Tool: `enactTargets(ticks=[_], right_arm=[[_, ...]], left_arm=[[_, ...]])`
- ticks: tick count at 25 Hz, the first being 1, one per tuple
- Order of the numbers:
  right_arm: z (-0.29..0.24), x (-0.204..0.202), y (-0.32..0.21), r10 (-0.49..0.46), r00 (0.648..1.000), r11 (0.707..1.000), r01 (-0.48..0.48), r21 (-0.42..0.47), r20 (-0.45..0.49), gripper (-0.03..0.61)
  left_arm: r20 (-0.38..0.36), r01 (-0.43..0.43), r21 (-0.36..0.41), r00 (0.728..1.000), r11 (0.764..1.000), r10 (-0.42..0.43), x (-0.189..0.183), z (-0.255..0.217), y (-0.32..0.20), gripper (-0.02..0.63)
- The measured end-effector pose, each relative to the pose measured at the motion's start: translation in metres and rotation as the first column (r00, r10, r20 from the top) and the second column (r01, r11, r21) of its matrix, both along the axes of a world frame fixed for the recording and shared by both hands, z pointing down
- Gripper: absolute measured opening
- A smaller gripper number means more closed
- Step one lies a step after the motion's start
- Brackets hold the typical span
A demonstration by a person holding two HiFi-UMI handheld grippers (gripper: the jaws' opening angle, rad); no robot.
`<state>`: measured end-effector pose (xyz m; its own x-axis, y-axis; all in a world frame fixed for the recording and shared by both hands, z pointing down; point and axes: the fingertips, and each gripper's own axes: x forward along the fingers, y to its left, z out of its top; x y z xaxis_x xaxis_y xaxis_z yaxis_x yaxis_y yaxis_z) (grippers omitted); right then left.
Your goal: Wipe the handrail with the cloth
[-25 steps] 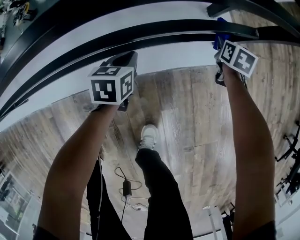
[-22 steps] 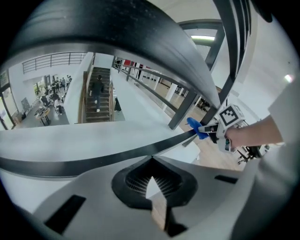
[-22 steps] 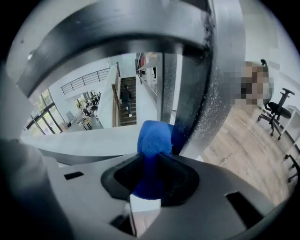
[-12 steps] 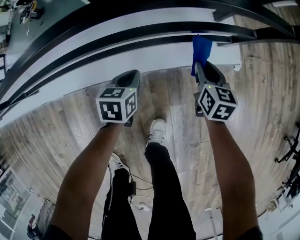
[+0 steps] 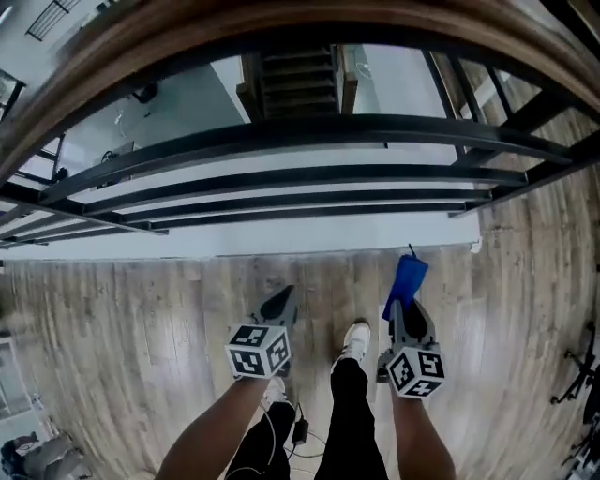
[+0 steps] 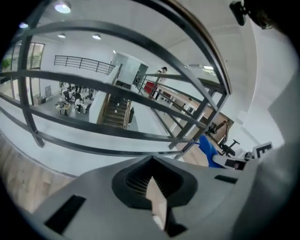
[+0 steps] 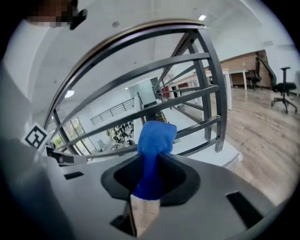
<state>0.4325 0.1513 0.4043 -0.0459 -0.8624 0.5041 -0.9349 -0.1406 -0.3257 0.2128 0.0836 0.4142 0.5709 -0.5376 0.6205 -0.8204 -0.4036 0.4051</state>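
Observation:
A wooden handrail [image 5: 281,28] curves across the top of the head view, above black metal rails [image 5: 281,131]. My right gripper [image 5: 409,281] is shut on a blue cloth [image 5: 407,275] that sticks up out of its jaws, and it hangs low over the wood floor, well short of the railing. In the right gripper view the blue cloth [image 7: 152,154] stands between the jaws with the handrail [image 7: 140,30] arching far above. My left gripper [image 5: 279,302] is shut with nothing in it, beside the right one. The left gripper view shows the handrail [image 6: 213,51] and the cloth [image 6: 210,149] at right.
A white ledge [image 5: 234,239] runs under the railing at the floor's edge. Beyond the rails a staircase [image 5: 295,80] drops to a lower floor. My legs and a white shoe [image 5: 354,339] stand between the grippers. A cable and adapter [image 5: 300,429] lie on the floor. Office chairs [image 7: 281,86] stand at right.
Both grippers have dropped away from the railing and drawn back toward my body. The cloth came off the black rail with the right gripper. The head view has tilted up, showing the wooden handrail.

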Motion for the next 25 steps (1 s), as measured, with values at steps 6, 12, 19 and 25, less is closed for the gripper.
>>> enactTargets(ticks=[6,12,19,25], right_arm=[[-0.127,-0.102,0.062,-0.059,0.998,0.998,0.059,0.026,0.002,0.106],[-0.261,-0.186,0.131,-0.151,0.972,0.982,0.169,0.09,-0.179,0.107],[-0.368,-0.26,0.19,-0.151,0.947,0.954,0.214,0.208,-0.283,0.106],[-0.399,-0.296,0.215,-0.198,0.932,0.931,0.276,0.238,-0.304,0.106]], left_arm=[[0.02,-0.047,0.19,0.999,0.981,0.044,-0.107,-0.154,0.045,0.002],[0.018,-0.026,0.309,1.0,0.951,0.021,-0.221,-0.288,0.111,0.003],[-0.007,0.011,0.438,1.0,0.899,-0.009,-0.268,-0.393,0.187,0.002],[-0.022,-0.016,0.446,0.999,0.895,0.028,-0.273,-0.419,0.231,0.002]])
